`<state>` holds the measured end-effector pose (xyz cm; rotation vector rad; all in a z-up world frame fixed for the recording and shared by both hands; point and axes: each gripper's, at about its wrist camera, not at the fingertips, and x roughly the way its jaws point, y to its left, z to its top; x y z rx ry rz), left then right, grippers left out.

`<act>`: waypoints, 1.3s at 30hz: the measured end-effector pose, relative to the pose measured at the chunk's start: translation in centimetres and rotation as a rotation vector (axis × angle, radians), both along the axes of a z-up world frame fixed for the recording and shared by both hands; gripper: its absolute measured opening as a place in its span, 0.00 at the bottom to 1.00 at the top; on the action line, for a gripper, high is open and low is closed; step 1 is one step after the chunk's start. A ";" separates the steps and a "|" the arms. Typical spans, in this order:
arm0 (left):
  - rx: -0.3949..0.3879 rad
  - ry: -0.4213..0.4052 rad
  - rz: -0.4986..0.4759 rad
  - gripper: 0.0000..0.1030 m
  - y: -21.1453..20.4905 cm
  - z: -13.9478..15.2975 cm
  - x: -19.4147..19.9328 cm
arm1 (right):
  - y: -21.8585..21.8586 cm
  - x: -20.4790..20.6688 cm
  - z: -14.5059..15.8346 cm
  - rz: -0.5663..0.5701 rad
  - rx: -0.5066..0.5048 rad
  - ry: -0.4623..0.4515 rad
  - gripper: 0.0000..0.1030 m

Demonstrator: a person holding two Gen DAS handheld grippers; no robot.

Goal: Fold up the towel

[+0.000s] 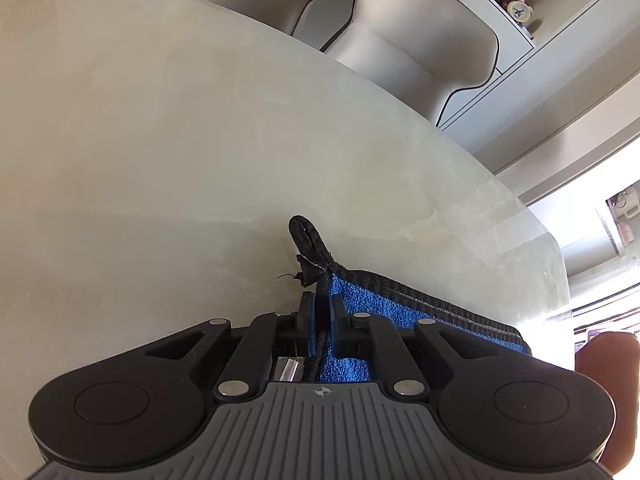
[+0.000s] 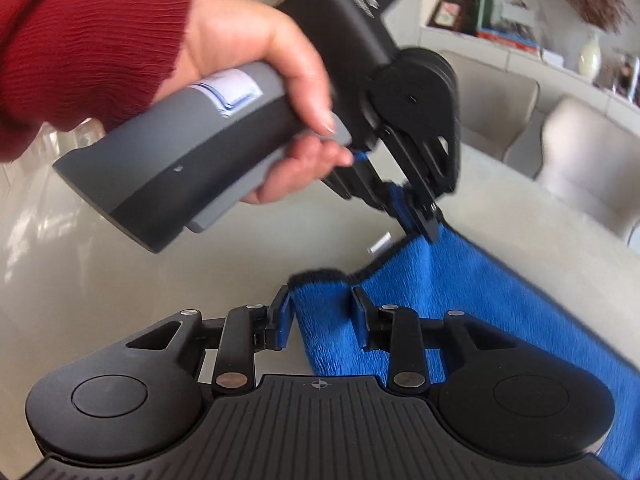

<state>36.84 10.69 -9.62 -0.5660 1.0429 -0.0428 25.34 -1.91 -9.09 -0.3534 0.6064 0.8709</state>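
1. On the left of the right wrist view, a hand (image 2: pixel 256 80) in a ribbed red sleeve (image 2: pixel 80 52) grips the grey handle of the left tongs (image 2: pixel 420 220), which point down and to the right.
2. The left tongs are clamped together on one corner of the blue towel (image 2: pixel 460 280); in the left wrist view the same tongs (image 1: pixel 320 316) pinch the black-bound edge of the towel (image 1: pixel 360 300), with a black hanging loop (image 1: pixel 306 236) sticking up just past the tips.
3. The right tongs (image 2: pixel 320 312) stand apart around another black-edged corner of the towel; the left pad sits off the cloth, and whether the right one presses it I cannot tell.
4. From the two corners the towel runs down to the right across the table (image 2: pixel 140 272), lying on it towards the right edge of the view.
5. The table (image 1: pixel 160 140) is pale, marbled and glossy, with a rounded far rim.
6. Behind that rim stand beige upholstered chairs (image 1: pixel 420 36), two in each view (image 2: pixel 592 160).
7. Further right, white wall shelves carry a small alarm clock (image 1: pixel 520 10) in the left wrist view, and books, a framed picture and a pale vase (image 2: pixel 590 58) with dried sprigs in the right wrist view.
8. Bright daylight washes out the far right of the left wrist view.
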 end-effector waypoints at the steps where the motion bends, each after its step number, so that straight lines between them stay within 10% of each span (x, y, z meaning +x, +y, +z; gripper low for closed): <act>1: 0.000 0.001 -0.002 0.05 0.0 -0.1 0.1 | -0.2 0.3 0.1 -0.013 0.017 0.014 0.13; 15: -0.035 -0.156 -0.188 0.05 -7.4 6.2 2.6 | -13.8 -0.2 5.1 -0.451 0.499 0.147 0.09; 31: 0.034 -0.171 -0.443 0.04 -20.4 4.3 2.4 | -23.7 -3.4 -0.1 -0.757 0.587 0.259 0.10; 39: 0.063 -0.168 -0.445 0.06 -18.6 3.6 -0.1 | -25.4 -2.3 -1.5 -0.767 0.625 0.411 0.45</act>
